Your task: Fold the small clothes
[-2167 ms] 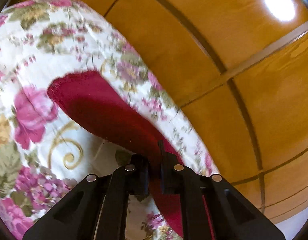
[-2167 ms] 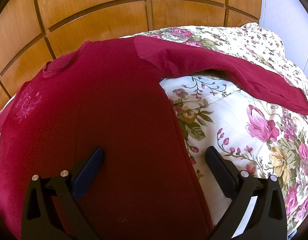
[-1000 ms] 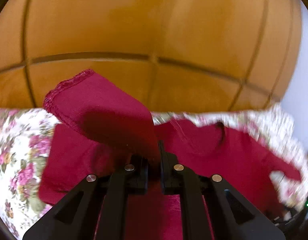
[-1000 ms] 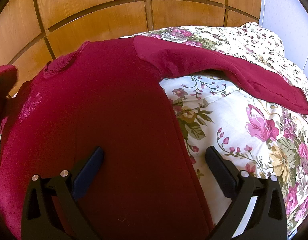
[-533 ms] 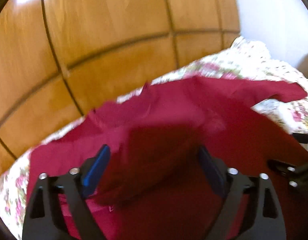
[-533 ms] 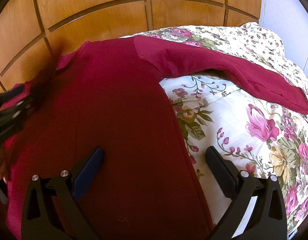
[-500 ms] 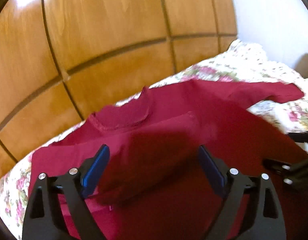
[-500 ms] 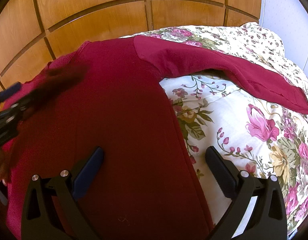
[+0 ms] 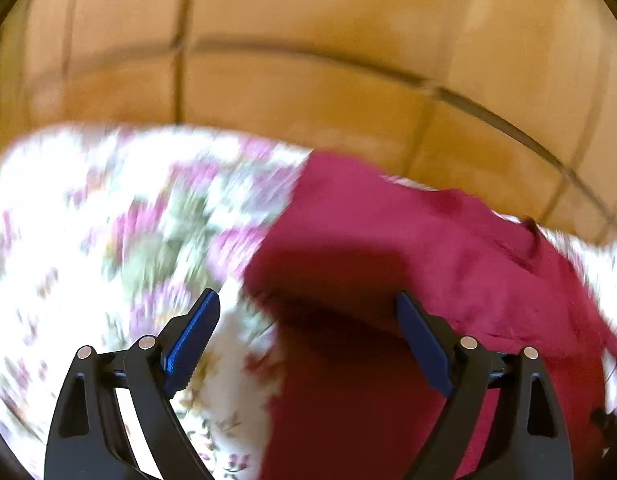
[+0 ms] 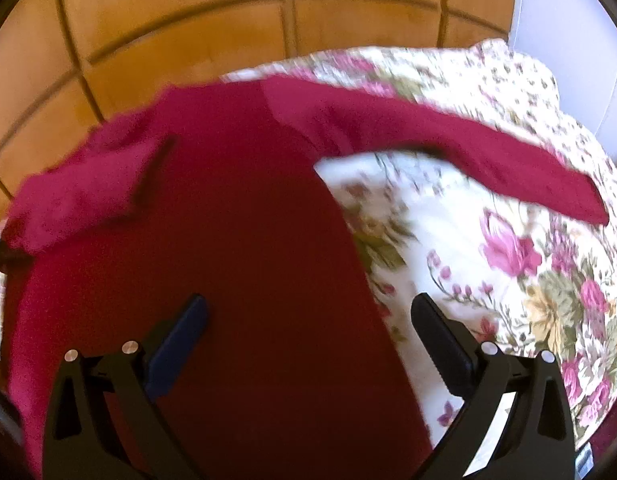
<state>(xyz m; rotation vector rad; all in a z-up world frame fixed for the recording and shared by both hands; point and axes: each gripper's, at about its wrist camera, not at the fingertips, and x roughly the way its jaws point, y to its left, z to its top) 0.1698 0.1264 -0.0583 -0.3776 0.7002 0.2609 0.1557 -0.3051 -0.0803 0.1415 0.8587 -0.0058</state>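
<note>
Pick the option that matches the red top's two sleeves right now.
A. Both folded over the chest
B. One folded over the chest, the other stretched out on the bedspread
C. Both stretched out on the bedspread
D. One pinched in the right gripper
B: in the right wrist view one sleeve lies folded over the red top, while the other sleeve stretches across the floral bedspread; the right gripper is open.

Floral bedspread (image 10: 508, 248) against a wood-panelled wall (image 10: 180, 32)

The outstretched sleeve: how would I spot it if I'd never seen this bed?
Find the floral bedspread below the wooden panelling. On it lies a dark red top; the outstretched sleeve reaches right across the flowers, whereas the other sleeve lies folded onto the body.
</note>
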